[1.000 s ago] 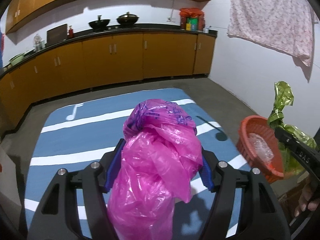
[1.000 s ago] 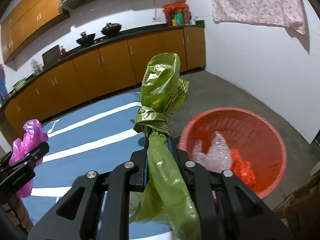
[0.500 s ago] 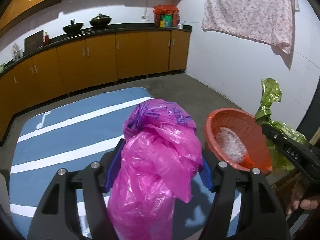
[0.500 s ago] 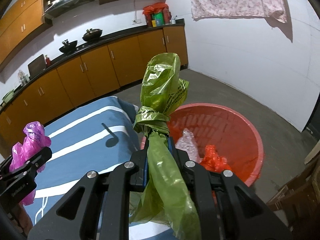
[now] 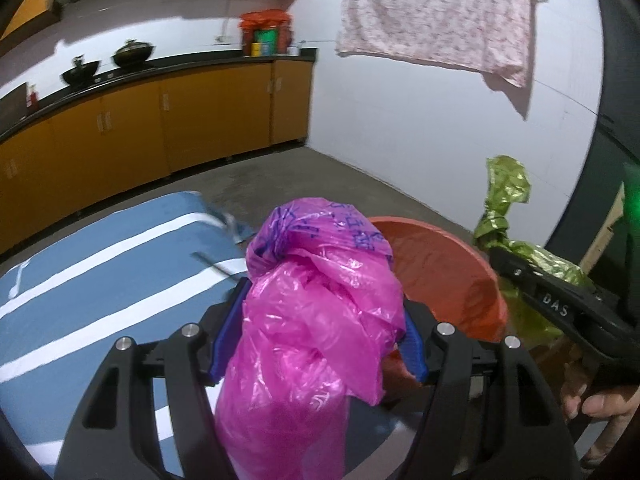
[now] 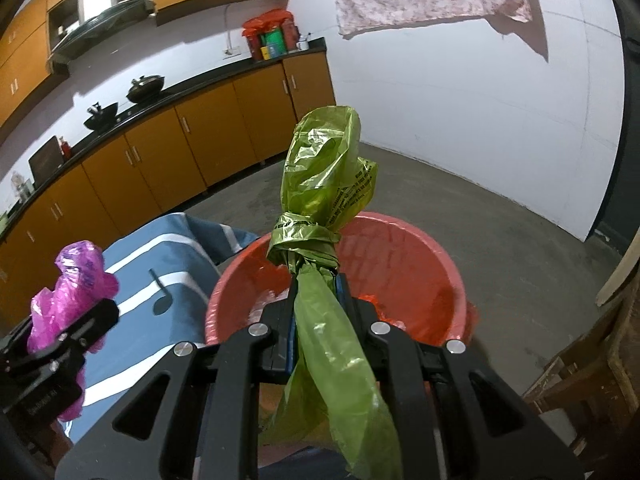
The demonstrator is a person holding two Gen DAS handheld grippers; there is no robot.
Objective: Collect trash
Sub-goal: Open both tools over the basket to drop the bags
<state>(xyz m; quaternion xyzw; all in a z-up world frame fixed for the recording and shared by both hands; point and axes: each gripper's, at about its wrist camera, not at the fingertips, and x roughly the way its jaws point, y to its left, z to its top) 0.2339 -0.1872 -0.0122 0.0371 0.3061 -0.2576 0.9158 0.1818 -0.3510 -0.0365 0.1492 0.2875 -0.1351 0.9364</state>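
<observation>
Green bag: my right gripper [image 6: 316, 292] is clenched on the neck of the knotted green bag [image 6: 326, 184], just below the knot. The bag's long axis runs along my fingers, with the knotted top pointing forward and the loose tail hanging back under the gripper.

Pink bag: my left gripper [image 5: 316, 332] is grasping the pink bag [image 5: 316, 320], jaws standing wide around its crumpled bulk. It lies lengthwise along my fingers too.

Bin: the red bin [image 6: 448, 268] lies directly ahead of and below the right gripper. From the left gripper it sits ahead and to the right [image 5: 452, 276].

Nearer hand: I judge the right. Its bag's knot appears over the rim, while the pink bag is beside the bin, not above it.

Surroundings: blue striped mat [image 5: 100, 280] to the left of the bin; wooden furniture [image 6: 592, 364] close on the right.

Hidden: the bin's contents are mostly covered by both bags and grippers; only scraps of clear and red plastic show. The pink bag's lower end is cut off. True height above the rim cannot be judged.
</observation>
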